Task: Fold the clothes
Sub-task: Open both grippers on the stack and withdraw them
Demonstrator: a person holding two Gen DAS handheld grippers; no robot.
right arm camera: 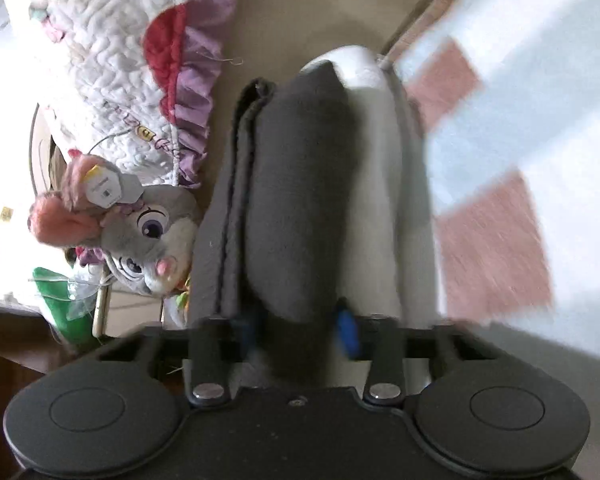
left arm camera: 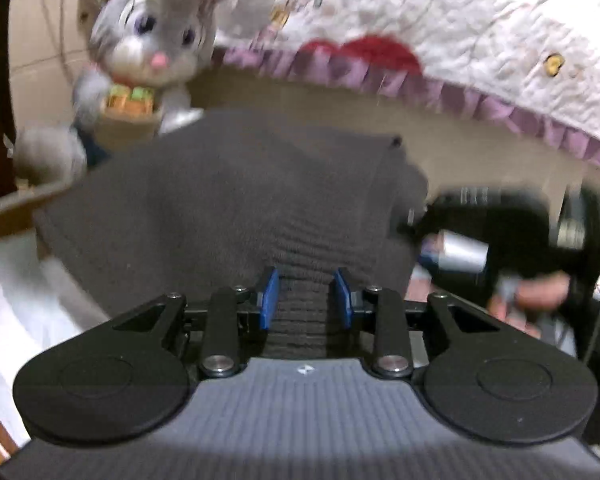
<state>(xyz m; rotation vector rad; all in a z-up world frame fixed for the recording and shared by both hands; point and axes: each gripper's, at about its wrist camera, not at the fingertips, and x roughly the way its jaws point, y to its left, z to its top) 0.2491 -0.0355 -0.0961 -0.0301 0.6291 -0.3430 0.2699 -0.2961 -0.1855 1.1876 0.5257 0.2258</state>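
Observation:
A dark grey knitted garment (left arm camera: 236, 200) lies spread over the beige surface. My left gripper (left arm camera: 306, 298) has its blue pads on either side of the garment's ribbed hem and is shut on it. In the right wrist view the same garment (right arm camera: 300, 184) hangs folded lengthwise, with layered edges on its left side. My right gripper (right arm camera: 300, 326) is shut on its near end; the blue pads are partly hidden by cloth and motion blur. The right gripper's black body and the hand holding it show in the left wrist view (left arm camera: 512, 240), at the garment's right edge.
A grey plush rabbit (left arm camera: 148, 44) sits at the back left, also in the right wrist view (right arm camera: 148, 232). A white quilt with red hearts and purple frill (left arm camera: 440, 32) hangs behind. A pink and pale blue checked floor (right arm camera: 500, 160) is on the right. A green bag (right arm camera: 60, 300) stands low left.

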